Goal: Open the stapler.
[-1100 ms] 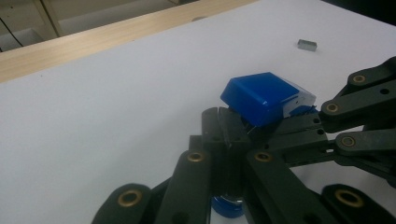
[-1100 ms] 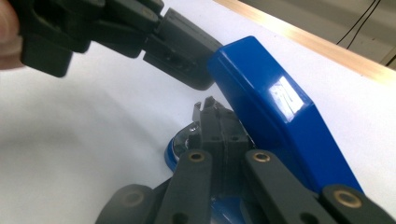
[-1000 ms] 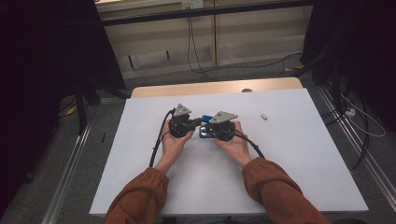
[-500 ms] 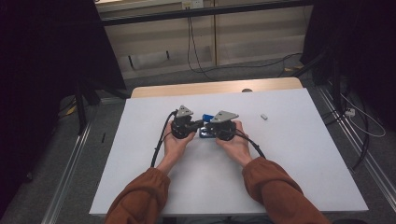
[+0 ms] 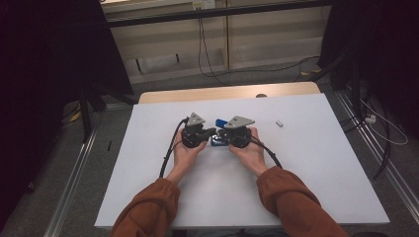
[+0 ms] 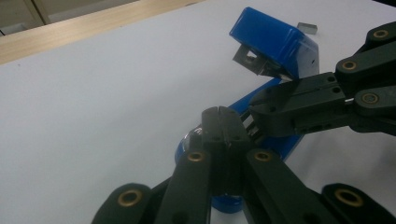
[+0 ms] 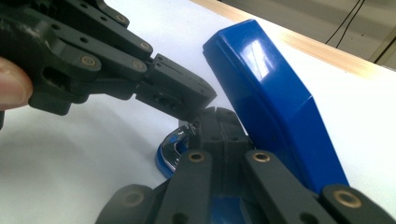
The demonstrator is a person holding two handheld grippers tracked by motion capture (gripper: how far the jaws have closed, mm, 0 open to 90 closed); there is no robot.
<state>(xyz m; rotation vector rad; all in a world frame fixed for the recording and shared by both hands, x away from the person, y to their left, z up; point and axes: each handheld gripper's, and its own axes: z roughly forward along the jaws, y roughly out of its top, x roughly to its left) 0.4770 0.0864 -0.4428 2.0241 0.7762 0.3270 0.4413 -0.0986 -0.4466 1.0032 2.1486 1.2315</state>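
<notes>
A blue stapler (image 5: 220, 122) lies on the white table between my two grippers, its top arm (image 6: 275, 44) swung up and open. The chromed base (image 7: 173, 142) stays flat on the table. My left gripper (image 6: 218, 114) is shut, with its tips over the base and nothing between the jaws. My right gripper (image 7: 217, 116) is shut as well, its tips resting just beside the raised blue arm (image 7: 271, 98). The two grippers' tips meet over the base, the left gripper (image 5: 212, 132) reaching in from the left and the right gripper (image 5: 221, 134) from the right.
A small grey strip of staples (image 5: 279, 123) lies on the white table (image 5: 321, 168) to the right of the hands, also seen as the strip (image 6: 307, 28). A wooden edge (image 5: 222, 93) runs along the far side. Cables trail from both grippers towards the person.
</notes>
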